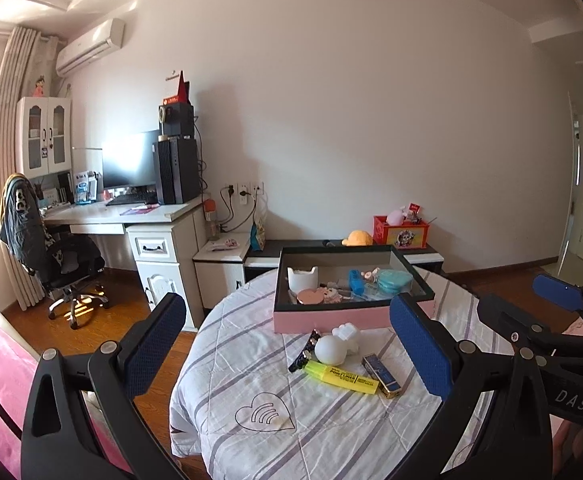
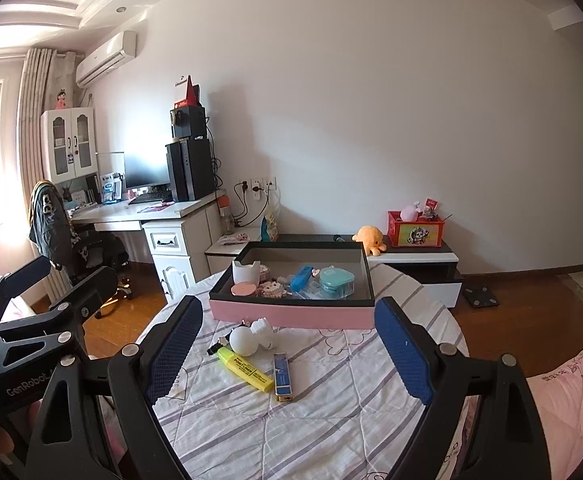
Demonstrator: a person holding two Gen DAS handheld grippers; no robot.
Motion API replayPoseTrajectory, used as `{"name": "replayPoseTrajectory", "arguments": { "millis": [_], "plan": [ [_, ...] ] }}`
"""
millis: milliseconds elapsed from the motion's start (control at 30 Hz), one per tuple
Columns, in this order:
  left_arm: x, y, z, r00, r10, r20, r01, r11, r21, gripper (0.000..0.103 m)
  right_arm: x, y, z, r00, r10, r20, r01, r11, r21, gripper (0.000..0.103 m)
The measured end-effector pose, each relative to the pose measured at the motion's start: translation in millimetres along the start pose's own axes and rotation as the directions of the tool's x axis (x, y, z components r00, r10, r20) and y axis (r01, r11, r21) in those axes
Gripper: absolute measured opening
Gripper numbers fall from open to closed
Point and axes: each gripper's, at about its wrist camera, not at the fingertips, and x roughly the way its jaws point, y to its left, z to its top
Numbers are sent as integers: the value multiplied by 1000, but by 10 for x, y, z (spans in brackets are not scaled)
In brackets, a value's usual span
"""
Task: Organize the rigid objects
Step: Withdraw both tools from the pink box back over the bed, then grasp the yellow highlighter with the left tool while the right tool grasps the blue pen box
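Note:
A pink box with a dark rim (image 1: 331,317) (image 2: 291,314) stands on a round table under a striped cloth (image 1: 251,380) (image 2: 331,420). It holds a white cup, a teal case, a blue item and other small things. In front of it lie a yellow highlighter (image 1: 341,377) (image 2: 245,369), a blue and gold lighter (image 1: 381,374) (image 2: 281,376), a white ball (image 1: 330,351) (image 2: 244,341), a white figure (image 1: 349,334) (image 2: 264,331) and a black clip (image 1: 305,354) (image 2: 215,347). My left gripper (image 1: 291,340) and right gripper (image 2: 291,348) are both open and empty, hovering short of these items.
A white desk (image 1: 131,214) with a monitor and a computer tower, and an office chair (image 1: 51,248), stand at the left. A low cabinet (image 2: 411,258) behind the table carries an orange plush and a red box. A pink bed (image 2: 563,400) lies at the right.

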Motion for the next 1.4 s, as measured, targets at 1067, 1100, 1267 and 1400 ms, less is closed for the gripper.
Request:
{"name": "replayPoseTrajectory", "arguments": {
  "millis": [1067, 1100, 1267, 1400],
  "plan": [
    [1531, -5, -803, 908, -73, -412, 57, 997, -51, 103, 2016, -268, -914, 858, 18, -513, -74, 993, -89, 27],
    [1565, -65, -813, 905, -71, -420, 57, 997, -47, 103, 2006, -307, -909, 857, 18, -514, -72, 994, -86, 25],
    [1824, -405, -883, 884, -62, -463, 64, 998, -10, 103, 1919, -524, -930, 863, 8, -505, -47, 997, -65, 23],
    [2023, -556, -991, 857, -41, -514, 62, 998, 23, 103, 1925, -546, -939, 866, 25, -500, -61, 997, -56, 23]
  ]
}}
